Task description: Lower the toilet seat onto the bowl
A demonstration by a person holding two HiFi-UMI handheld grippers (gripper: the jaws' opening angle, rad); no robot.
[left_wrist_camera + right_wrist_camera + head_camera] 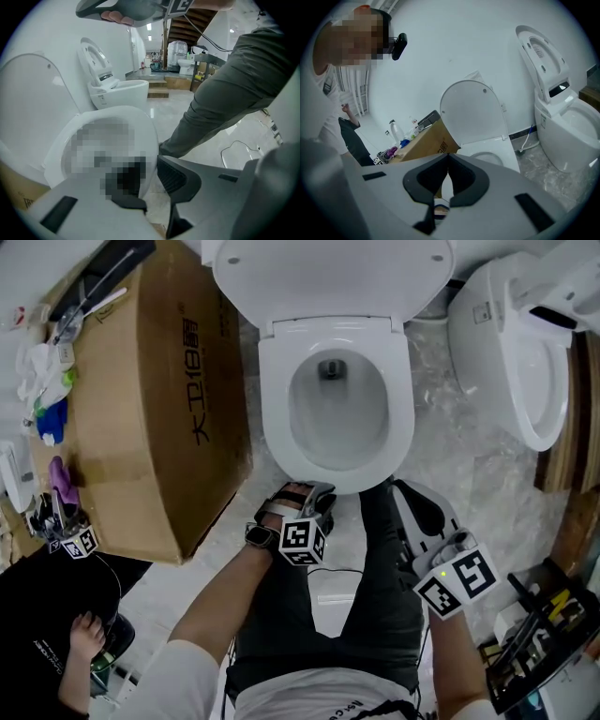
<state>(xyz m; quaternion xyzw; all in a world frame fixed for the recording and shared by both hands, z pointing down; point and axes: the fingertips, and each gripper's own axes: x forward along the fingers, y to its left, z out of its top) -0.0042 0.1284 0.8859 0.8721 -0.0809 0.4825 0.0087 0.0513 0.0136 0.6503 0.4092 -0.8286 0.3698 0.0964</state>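
Observation:
The white toilet seat (277, 418) lies flat on the bowl, with the lid (328, 277) standing up behind it. My left gripper (314, 493) is at the seat's front rim. In the left gripper view its jaws (152, 180) stand apart, the seat's front edge (149, 140) reaches between them, and a strip of floor shows beside the right pad. My right gripper (401, 489) hangs back to the right of the bowl, over my leg. Its jaws (447, 159) are shut with nothing in them and point toward the raised lid (471, 112).
A large cardboard box (150, 399) stands close against the toilet's left side, with bottles and clutter beyond it. A second white toilet (516, 352) with its lid up is at the right. Another person's hand (84, 634) shows at lower left. Tools lie at lower right (544, 643).

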